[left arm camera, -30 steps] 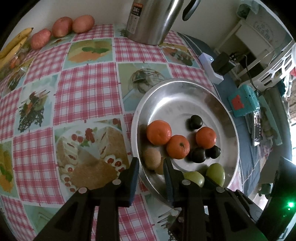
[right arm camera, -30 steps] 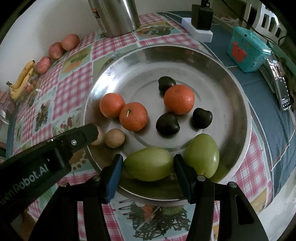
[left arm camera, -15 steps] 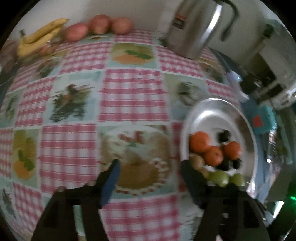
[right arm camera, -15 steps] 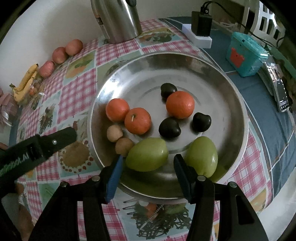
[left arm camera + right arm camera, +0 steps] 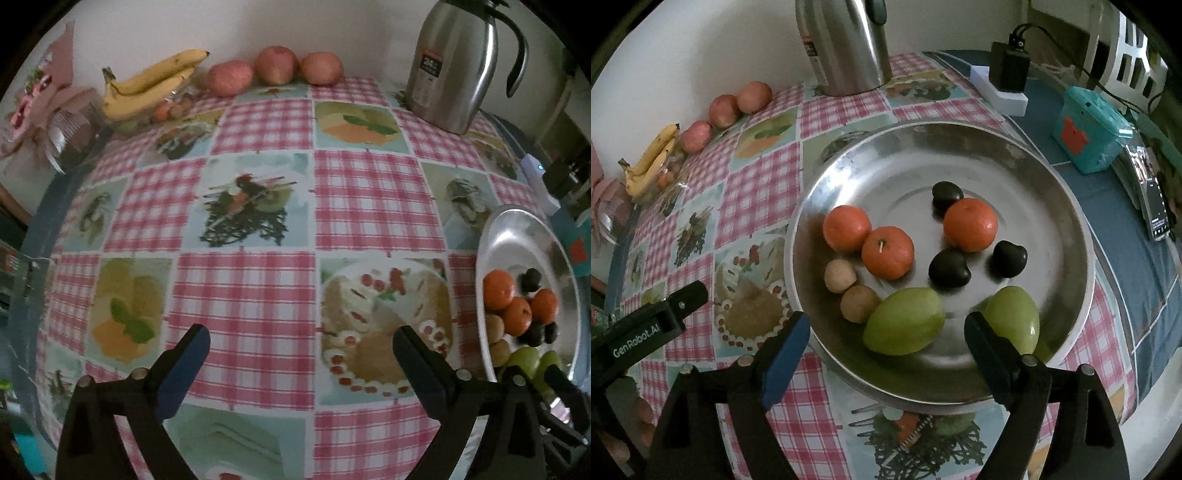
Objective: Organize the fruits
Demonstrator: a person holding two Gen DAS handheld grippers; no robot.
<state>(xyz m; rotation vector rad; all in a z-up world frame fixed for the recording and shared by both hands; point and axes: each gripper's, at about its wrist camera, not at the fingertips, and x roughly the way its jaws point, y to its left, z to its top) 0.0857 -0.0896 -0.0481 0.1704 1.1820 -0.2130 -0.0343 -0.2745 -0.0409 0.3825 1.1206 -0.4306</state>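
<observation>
At the right edge of the left wrist view, the steel tray [image 5: 517, 236] sits on the checked tablecloth [image 5: 369, 199] and holds the gathered fruit. The left gripper [image 5: 301, 350] stands over bare cloth at lower centre, jaws wide apart, holding nothing. Along the top of that view lie the bananas [image 5: 155, 83] at upper left and three red apples [image 5: 275, 66] beside them, against the wall. The steel kettle [image 5: 454, 66] stands at upper right.

In the right wrist view the right gripper [image 5: 886, 343] is spread wide at the near rim of the tray [image 5: 1015, 162], empty. One green mango [image 5: 905, 321] lies between its fingers without touching either pad; the second green mango [image 5: 1015, 317] lies just behind the right-hand finger. Above them in the tray: three oranges [image 5: 888, 253], three dark fruits [image 5: 949, 267] and two small brown fruits [image 5: 858, 302] at the left rim. A teal box [image 5: 1089, 136] and a phone [image 5: 1154, 199] rest on the blue cloth at the right of the frame. The left gripper's body shows at lower left.
</observation>
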